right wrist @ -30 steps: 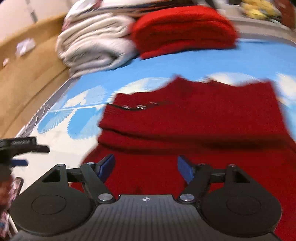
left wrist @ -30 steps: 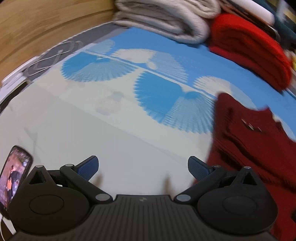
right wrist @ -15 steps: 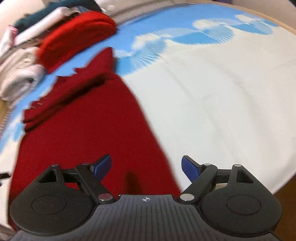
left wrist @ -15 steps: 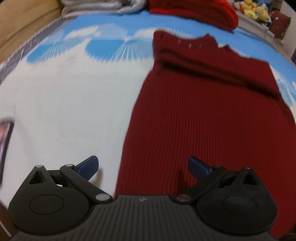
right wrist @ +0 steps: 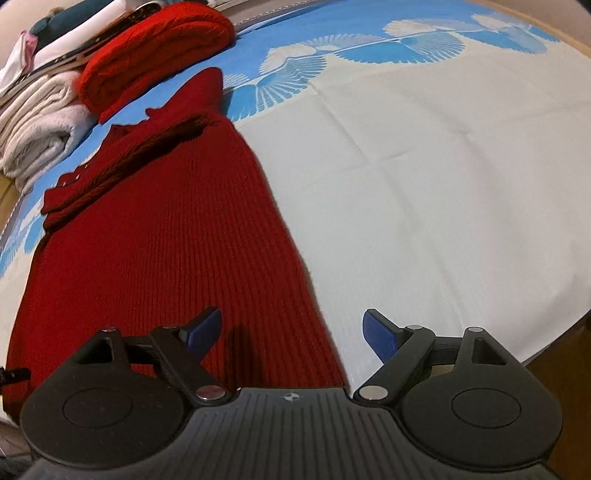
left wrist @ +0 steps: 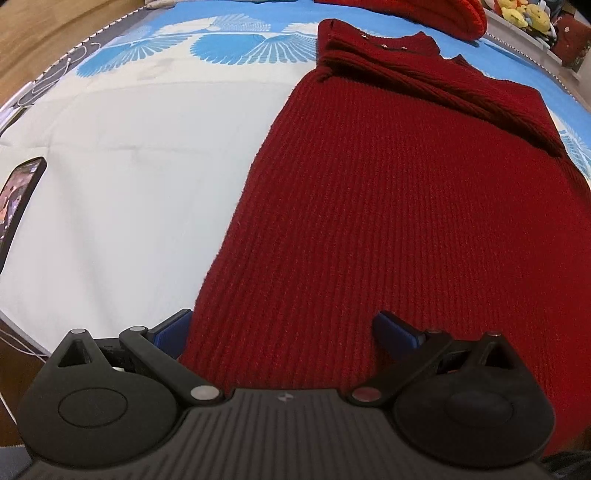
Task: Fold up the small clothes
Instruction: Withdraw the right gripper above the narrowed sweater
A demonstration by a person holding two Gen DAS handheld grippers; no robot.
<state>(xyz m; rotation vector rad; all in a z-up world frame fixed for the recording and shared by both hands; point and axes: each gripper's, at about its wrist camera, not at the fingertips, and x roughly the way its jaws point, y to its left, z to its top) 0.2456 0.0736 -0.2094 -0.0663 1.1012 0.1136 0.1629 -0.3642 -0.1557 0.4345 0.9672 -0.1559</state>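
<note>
- The left gripper (left wrist: 282, 326) hangs over the near hem of the dark red knit sweater (left wrist: 399, 206), jaws spread wide and gripping nothing; its left blue fingertip (left wrist: 173, 328) sits at the garment's left edge.
- The right gripper (right wrist: 291, 330) is likewise released, jaws apart, straddling the sweater's (right wrist: 159, 240) right edge near the hem.
- The sweater lies flat, lengthwise, on a white and blue patterned sheet (left wrist: 129, 177), with its top part folded down at the far end.
- A folded bright red knit (right wrist: 155, 48) lies beyond it, beside folded pale blankets (right wrist: 37, 122).
- A phone (left wrist: 18, 199) rests at the sheet's left edge.
- Plush toys (left wrist: 521, 14) sit far right.
</note>
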